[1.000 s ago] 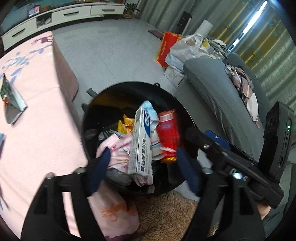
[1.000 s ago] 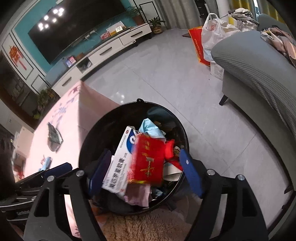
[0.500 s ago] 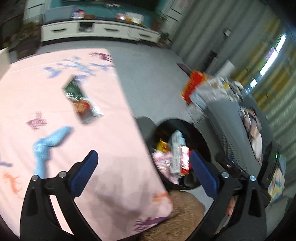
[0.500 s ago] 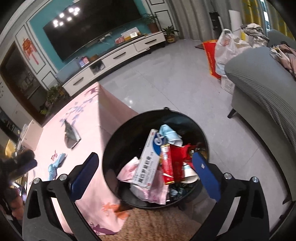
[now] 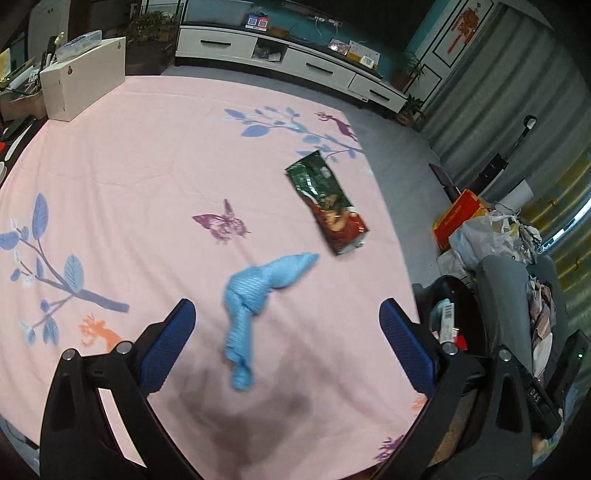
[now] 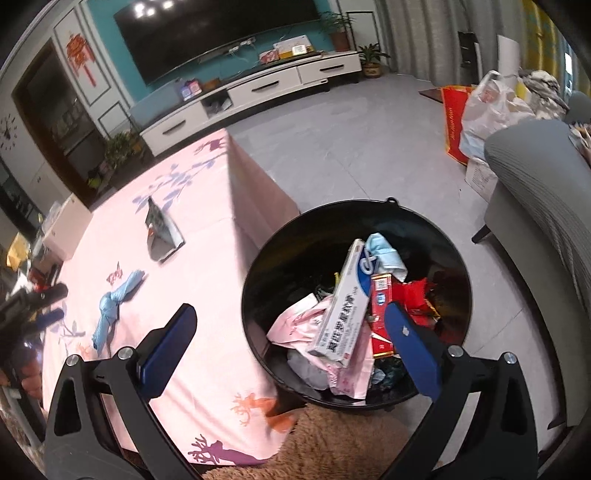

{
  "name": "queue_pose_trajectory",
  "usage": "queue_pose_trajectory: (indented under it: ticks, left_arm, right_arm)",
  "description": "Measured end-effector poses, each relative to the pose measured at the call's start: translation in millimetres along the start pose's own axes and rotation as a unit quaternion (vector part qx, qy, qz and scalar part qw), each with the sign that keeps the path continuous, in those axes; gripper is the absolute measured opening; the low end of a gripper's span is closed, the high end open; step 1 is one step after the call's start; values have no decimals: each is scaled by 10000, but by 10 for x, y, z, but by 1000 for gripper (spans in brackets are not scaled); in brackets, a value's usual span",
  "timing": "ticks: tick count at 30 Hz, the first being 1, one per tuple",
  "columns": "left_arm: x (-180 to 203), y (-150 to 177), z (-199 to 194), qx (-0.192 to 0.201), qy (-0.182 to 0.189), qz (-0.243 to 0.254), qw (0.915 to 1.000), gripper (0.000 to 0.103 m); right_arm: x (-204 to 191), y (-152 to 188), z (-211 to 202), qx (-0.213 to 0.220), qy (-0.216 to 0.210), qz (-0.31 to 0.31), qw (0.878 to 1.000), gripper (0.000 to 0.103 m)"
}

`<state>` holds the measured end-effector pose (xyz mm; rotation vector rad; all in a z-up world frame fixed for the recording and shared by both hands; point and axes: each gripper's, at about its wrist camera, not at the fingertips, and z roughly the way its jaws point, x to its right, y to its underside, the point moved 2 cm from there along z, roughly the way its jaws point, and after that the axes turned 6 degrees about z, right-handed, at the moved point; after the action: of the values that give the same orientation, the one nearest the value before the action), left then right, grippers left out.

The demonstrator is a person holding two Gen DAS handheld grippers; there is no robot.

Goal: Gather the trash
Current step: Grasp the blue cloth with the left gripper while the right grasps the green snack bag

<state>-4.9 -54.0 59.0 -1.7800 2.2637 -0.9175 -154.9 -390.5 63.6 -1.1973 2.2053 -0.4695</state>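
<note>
Living room, grey tiled floor [image 6: 332,155]. Teal wall [image 6: 110,44] carries a large dark TV [image 6: 218,33]; long white low cabinet [image 6: 258,88] with drawers runs beneath it, potted plants [image 6: 373,55] at its end. Red knot ornament [image 6: 79,51] hangs left of the TV. Grey sofa [image 6: 546,206] on the right, grey curtains [image 5: 491,92] behind. Shaggy tan rug [image 6: 332,443] in the foreground.

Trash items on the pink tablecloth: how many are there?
2: a blue glove near the front edge, and a green-red snack wrapper farther back toward the bin side. None seem hidden.
</note>
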Motion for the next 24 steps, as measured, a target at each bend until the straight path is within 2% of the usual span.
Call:
queue_pose_trajectory:
  ticks: [3, 7, 12, 15, 18, 21, 22, 23, 24]
  left_arm:
    - [-120, -30, 75, -5, -14, 38, 10000, 99]
    - [-254, -19, 294, -81, -51, 83, 9999, 99]
    - [-367, 100, 539, -182, 196, 66, 9996, 98]
    - [-335, 155, 606, -181, 118, 335, 9992, 88]
    - [-317, 223, 710, -407, 190, 414, 9981, 73]
    - [-280, 247, 724, -399, 96, 531, 9977, 71]
    - [-268, 250, 723, -377, 59, 583, 9976, 62]
    - [-272, 251, 721, -334, -2, 579, 9978, 60]
    - [-280, 252, 723, -310, -67, 569, 9979, 49]
  right_arm:
    - [-141, 15, 78, -27, 186, -190, 9996, 99]
    - [-317, -6, 205, -131, 203, -306, 9992, 99]
    - [-553, -106, 320, -117, 263, -487, 9984, 99]
    - [-670, -154, 377, -73, 148, -453, 9988, 99]
    - [-802, -166, 462, -98, 28, -434, 9990, 99]
    - [-932, -127, 541, -186, -53, -522, 9984, 99]
    - [-965, -114, 559, -213, -74, -561, 9982, 99]
    - [-1006, -98, 580, -242, -96, -616, 9978, 99]
    - [-1035, -85, 588, -255, -99, -649, 9975, 99]
